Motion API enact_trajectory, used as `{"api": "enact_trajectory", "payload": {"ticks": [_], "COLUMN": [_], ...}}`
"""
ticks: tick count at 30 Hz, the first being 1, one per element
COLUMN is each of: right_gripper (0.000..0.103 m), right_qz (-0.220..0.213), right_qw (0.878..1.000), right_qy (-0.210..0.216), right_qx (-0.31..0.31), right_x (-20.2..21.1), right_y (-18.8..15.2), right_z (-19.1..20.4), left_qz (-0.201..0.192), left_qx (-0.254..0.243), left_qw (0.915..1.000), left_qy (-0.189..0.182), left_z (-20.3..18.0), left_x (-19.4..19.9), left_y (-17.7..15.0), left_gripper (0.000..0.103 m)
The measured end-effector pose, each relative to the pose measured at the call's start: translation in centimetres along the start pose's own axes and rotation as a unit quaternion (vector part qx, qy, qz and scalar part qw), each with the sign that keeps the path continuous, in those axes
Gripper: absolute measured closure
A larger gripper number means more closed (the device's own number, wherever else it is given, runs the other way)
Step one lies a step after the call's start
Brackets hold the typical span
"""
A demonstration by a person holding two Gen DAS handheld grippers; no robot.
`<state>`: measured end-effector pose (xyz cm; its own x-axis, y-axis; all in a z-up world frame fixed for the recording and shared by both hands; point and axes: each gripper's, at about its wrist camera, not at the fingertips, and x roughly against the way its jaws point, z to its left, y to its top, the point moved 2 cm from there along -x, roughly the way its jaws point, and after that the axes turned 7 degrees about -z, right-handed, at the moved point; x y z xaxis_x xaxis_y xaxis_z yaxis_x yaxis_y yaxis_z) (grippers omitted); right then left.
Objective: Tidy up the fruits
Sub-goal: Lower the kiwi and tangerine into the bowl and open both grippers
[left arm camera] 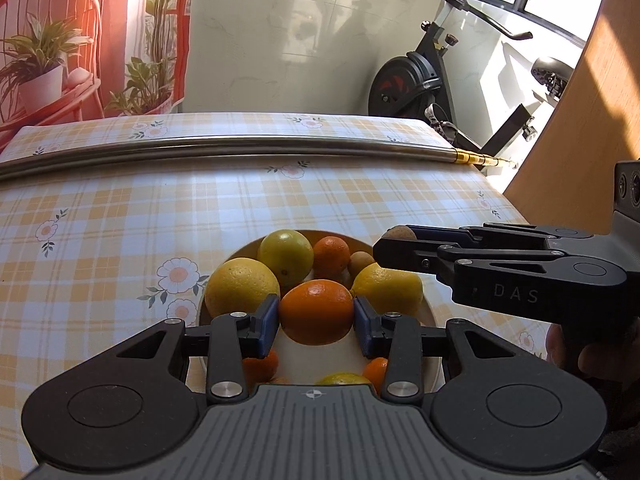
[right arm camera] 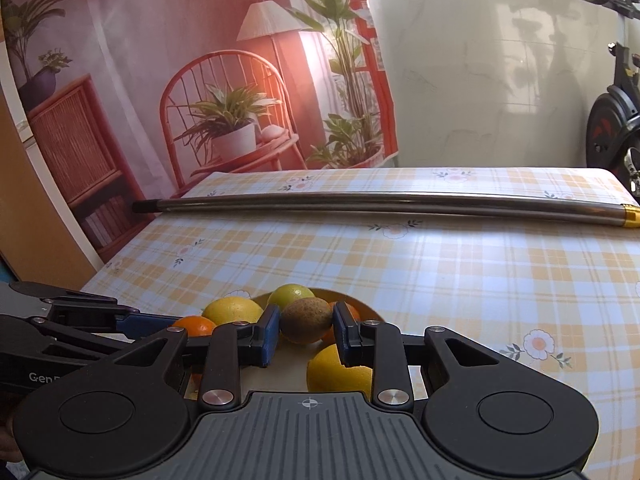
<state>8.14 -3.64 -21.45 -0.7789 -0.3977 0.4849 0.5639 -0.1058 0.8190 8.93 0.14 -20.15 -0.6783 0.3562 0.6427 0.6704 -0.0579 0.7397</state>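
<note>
the orange (left arm camera: 316, 312) was clamped between the blue pads of my left tool (left arm camera: 316, 318), just above the middle of the bowl (left arm camera: 430, 320). the small brown fruit (right arm camera: 306, 319), maybe a kiwi, was gripped in my right tool (right arm camera: 306, 330), also over the bowl, near its far side. in the bowl lay already several yellow lemons (left arm camera: 241, 288), one greenish lemon (left arm camera: 285, 254), some small oranges (left arm camera: 331, 255) and another small brown fruit (left arm camera: 360, 263). the bowl stood on the counter (left arm camera: 120, 220) with the checked cloth, and a long metal pole (left arm camera: 240, 148) lay well apart behind it. i saw no loose fruit on the counter, so i judged the task was almost finished: only these two fruits were left to put down.
</note>
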Motion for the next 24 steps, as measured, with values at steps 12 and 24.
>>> {"api": "enact_trajectory", "payload": {"ticks": [12, 24], "right_gripper": [0.077, 0.077], "right_qz": [0.039, 0.081], "right_qw": [0.999, 0.996], "right_qy": [0.02, 0.033], "right_qx": [-0.001, -0.004], "right_x": [-1.3, -0.3], "right_y": [-1.4, -3.0], "right_z": [0.6, 1.0], "left_qz": [0.033, 0.034], "left_qx": [-0.02, -0.009], "left_qw": [0.9991, 0.9992], "left_qy": [0.019, 0.02], "left_z": [-0.2, -0.3], "left_x": [-1.6, -1.5], "left_y": [-1.4, -1.3], "left_gripper": [0.061, 0.061]}}
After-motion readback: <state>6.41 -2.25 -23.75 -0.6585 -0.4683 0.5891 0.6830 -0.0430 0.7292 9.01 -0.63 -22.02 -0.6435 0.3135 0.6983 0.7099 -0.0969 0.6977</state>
